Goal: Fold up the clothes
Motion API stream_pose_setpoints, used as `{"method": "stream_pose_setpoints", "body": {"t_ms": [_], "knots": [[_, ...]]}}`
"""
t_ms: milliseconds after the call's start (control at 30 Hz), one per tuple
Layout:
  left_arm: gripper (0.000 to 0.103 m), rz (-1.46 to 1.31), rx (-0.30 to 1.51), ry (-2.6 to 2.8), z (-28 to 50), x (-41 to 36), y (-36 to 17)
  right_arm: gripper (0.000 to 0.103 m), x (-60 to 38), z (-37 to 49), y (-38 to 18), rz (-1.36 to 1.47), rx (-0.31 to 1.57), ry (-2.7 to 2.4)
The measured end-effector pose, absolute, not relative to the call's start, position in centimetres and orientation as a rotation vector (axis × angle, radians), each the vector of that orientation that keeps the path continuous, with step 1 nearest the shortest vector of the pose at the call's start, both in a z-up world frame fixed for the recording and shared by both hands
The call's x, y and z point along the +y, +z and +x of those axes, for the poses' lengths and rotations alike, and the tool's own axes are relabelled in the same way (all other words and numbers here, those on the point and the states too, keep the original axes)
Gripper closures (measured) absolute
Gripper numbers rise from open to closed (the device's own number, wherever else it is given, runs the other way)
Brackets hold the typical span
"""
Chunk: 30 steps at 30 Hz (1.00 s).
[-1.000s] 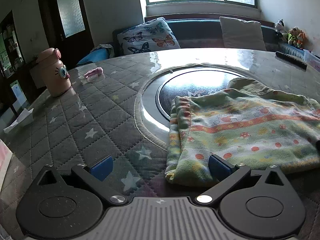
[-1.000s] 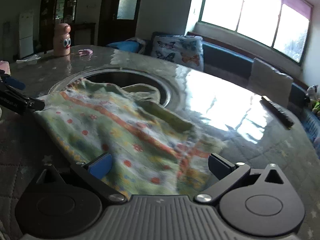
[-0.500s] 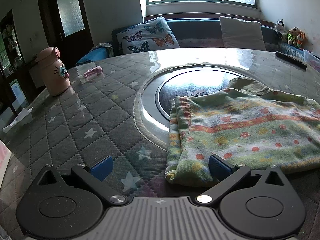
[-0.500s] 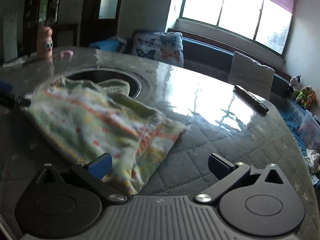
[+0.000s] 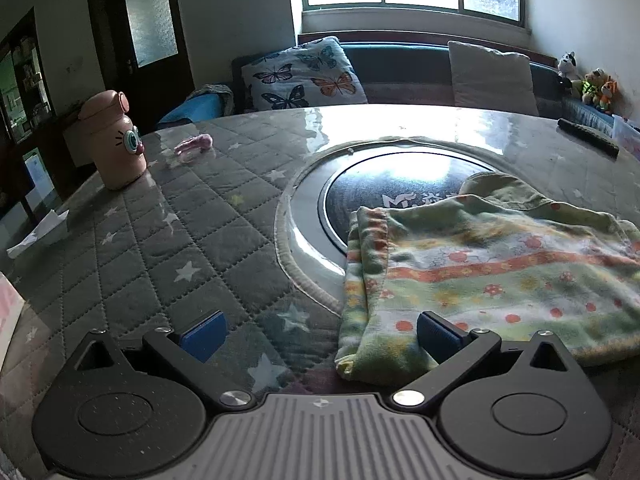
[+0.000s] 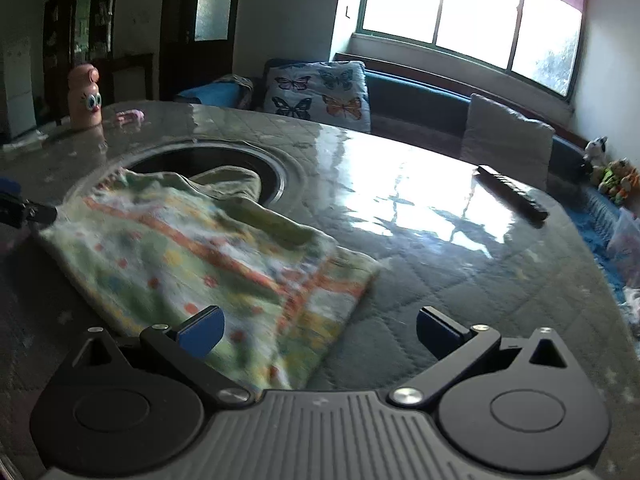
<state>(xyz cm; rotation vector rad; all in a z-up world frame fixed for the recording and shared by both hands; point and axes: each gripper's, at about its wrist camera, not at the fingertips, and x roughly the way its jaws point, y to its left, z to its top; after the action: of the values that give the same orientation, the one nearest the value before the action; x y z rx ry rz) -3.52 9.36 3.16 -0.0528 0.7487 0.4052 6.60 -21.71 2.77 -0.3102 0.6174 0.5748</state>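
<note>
Both the left gripper (image 5: pixel 318 338) and the right gripper (image 6: pixel 318 330) are spread wide, holding nothing. The soft garment (image 5: pixel 480 276) lies partly over the table's (image 5: pixel 168 240) glossy round inset (image 5: pixel 312 224), so a one-layer pinch could slide it and undo the fold.

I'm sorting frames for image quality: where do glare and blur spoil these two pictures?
Left wrist view: sharp overall; window glare washes out the far table top and the dark glass disc. Right wrist view: the garment is smeared by motion blur, and a bright window reflection covers the table beside the remote. Both are fisheye, so edges bend.
</note>
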Motion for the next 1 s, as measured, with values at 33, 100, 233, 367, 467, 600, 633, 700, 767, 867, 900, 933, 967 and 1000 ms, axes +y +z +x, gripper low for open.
{"method": "stream_pose_setpoints", "body": {"t_ms": [33,100,233,367,467,600,633,700,767,867,900,933,967,1000], "knots": [[0.001,-0.053,0.753,0.405,-3.5,9.4,3.1,0.0,-21.4,6.7,2.8,-0.303,0.619,0.586],[0.001,-0.054,0.761,0.404,-3.3,9.5,2.9,0.0,-20.6,7.0,2.8,-0.288,0.621,0.607],[0.002,-0.07,0.77,0.393,-3.2,9.8,2.7,0.0,-18.9,7.5,2.8,-0.299,0.615,0.639],[0.005,-0.079,0.772,0.381,-3.2,9.8,2.7,0.0,-17.2,7.9,3.3,-0.294,0.605,0.683],[0.006,-0.079,0.771,0.375,-3.2,9.9,2.8,0.0,-15.6,8.3,3.4,-0.271,0.626,0.739],[0.012,-0.076,0.768,0.369,-3.2,9.9,3.1,0.0,-13.7,8.5,3.1,-0.281,0.636,0.78],[0.013,-0.078,0.764,0.37,-3.2,10.0,3.3,0.0,-13.5,8.5,3.1,-0.279,0.641,0.789],[0.016,-0.08,0.759,0.371,-3.2,10.1,3.5,0.0,-13.0,8.6,2.9,-0.275,0.65,0.807],[0.017,-0.082,0.763,0.37,-3.2,10.2,3.4,0.0,-12.7,8.8,2.4,-0.268,0.676,0.819],[0.017,-0.088,0.77,0.367,-3.1,10.3,3.1,0.0,-12.6,9.1,1.7,-0.252,0.713,0.824],[0.017,-0.088,0.77,0.366,-3.1,10.3,3.1,0.0,-12.7,9.1,1.5,-0.241,0.723,0.824],[0.017,-0.088,0.77,0.365,-3.1,10.3,3.1,0.0,-12.8,9.2,1.3,-0.231,0.733,0.825],[0.017,-0.088,0.77,0.363,-3.1,10.3,3.1,0.0,-12.8,9.3,1.2,-0.221,0.742,0.825],[0.017,-0.088,0.77,0.361,-3.1,10.4,3.1,0.0,-12.9,9.3,1.2,-0.218,0.743,0.826]]}}
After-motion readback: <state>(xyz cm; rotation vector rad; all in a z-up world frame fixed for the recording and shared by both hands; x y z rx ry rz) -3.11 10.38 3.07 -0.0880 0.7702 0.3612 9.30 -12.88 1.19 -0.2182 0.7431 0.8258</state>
